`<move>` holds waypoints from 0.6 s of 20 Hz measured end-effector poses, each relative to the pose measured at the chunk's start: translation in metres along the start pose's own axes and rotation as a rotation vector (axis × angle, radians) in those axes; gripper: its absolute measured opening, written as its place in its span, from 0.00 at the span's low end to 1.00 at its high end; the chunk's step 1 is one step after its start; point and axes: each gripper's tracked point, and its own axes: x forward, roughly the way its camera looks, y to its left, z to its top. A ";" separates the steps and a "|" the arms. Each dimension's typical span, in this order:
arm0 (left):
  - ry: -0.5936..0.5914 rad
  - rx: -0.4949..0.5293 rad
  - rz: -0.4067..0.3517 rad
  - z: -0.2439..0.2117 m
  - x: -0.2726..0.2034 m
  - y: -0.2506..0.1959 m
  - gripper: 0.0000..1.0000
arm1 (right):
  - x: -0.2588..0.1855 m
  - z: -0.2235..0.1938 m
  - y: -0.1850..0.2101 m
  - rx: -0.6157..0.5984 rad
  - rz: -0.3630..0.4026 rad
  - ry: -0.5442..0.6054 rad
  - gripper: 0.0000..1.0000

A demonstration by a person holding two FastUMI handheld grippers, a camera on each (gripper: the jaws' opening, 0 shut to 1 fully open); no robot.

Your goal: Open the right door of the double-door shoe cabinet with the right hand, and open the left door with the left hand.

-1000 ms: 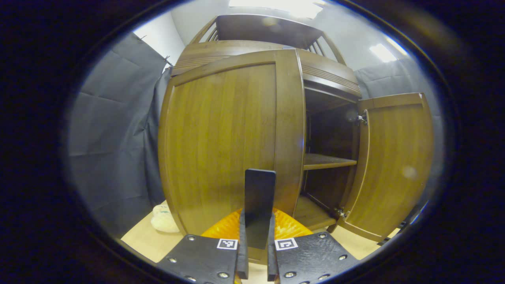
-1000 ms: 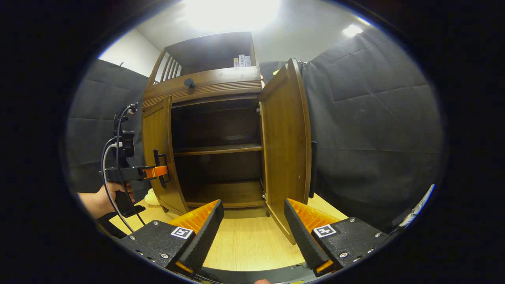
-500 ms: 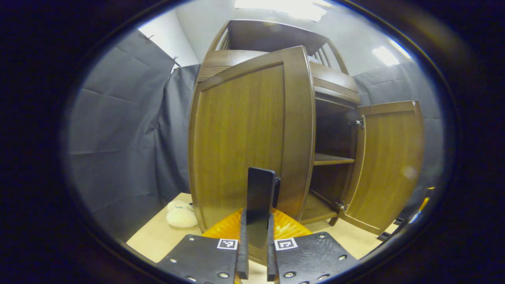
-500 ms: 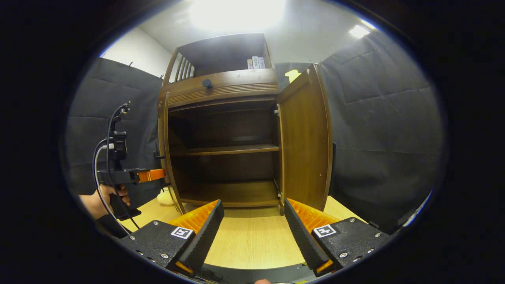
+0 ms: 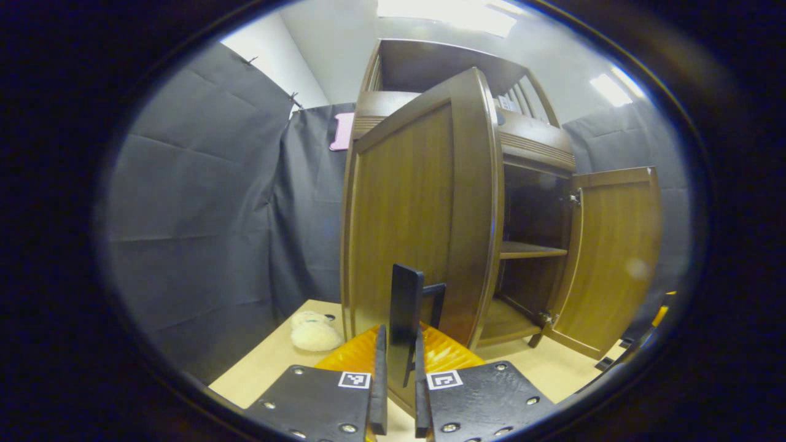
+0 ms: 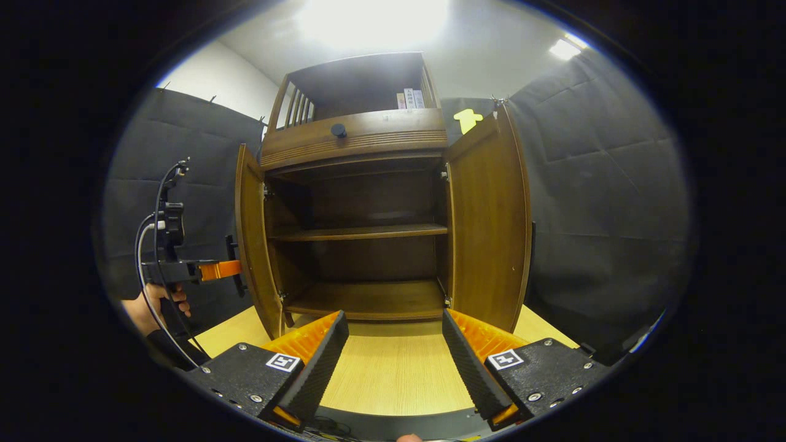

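The brown wooden shoe cabinet [image 6: 359, 132] stands with both doors swung out. In the left gripper view, the left door [image 5: 411, 209] is seen nearly edge-on, and my left gripper [image 5: 399, 333] is shut on its black bar handle [image 5: 405, 301]. The right gripper view shows that left gripper [image 6: 222, 269] at the left door [image 6: 250, 245], held by a hand [image 6: 150, 302]. The right door [image 6: 491, 227] hangs wide open. My right gripper [image 6: 394, 316] is open over the wooden floor board [image 6: 393, 368], holding nothing, a short way in front of the cabinet.
Inside the cabinet a middle shelf [image 6: 359, 232] and a bottom board [image 6: 368, 299] are bare. A pale plush thing [image 5: 314, 334] lies on the board left of the cabinet. Dark cloth walls [image 6: 608, 202] close in both sides. A cable [image 6: 147, 245] hangs from the left gripper.
The left door has swung further outward with my left gripper shut on its handle. The right door has swung out a little further; the right gripper remains open.
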 end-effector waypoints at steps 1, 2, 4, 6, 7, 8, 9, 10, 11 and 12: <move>-0.004 0.004 0.007 0.010 -0.005 -0.001 0.18 | 0.001 0.001 0.002 0.001 0.006 -0.001 0.94; -0.004 0.008 0.015 0.018 -0.009 -0.002 0.23 | 0.002 0.002 0.004 0.000 0.011 -0.003 0.95; -0.004 0.008 0.036 0.022 -0.010 -0.003 0.18 | 0.004 0.003 0.009 -0.005 0.024 -0.005 0.95; 0.001 0.011 0.075 0.019 -0.012 0.003 0.18 | 0.005 0.001 0.015 -0.007 0.045 0.001 0.94; -0.003 0.024 0.087 0.023 -0.013 0.004 0.18 | 0.004 -0.001 0.017 -0.010 0.051 0.004 0.94; -0.004 0.031 0.093 0.029 -0.019 0.002 0.15 | 0.005 -0.002 0.018 -0.012 0.056 0.008 0.94; -0.003 0.034 0.100 0.032 -0.023 0.000 0.18 | 0.005 -0.003 0.020 -0.013 0.062 0.011 0.94; -0.003 0.039 0.107 0.037 -0.026 0.000 0.18 | 0.006 -0.004 0.021 -0.012 0.066 0.014 0.95; -0.006 0.041 0.116 0.036 -0.026 0.002 0.18 | 0.006 -0.004 0.022 -0.011 0.070 0.015 0.94; -0.010 0.042 0.125 0.035 -0.027 0.002 0.18 | 0.008 -0.003 0.023 -0.009 0.072 0.014 0.94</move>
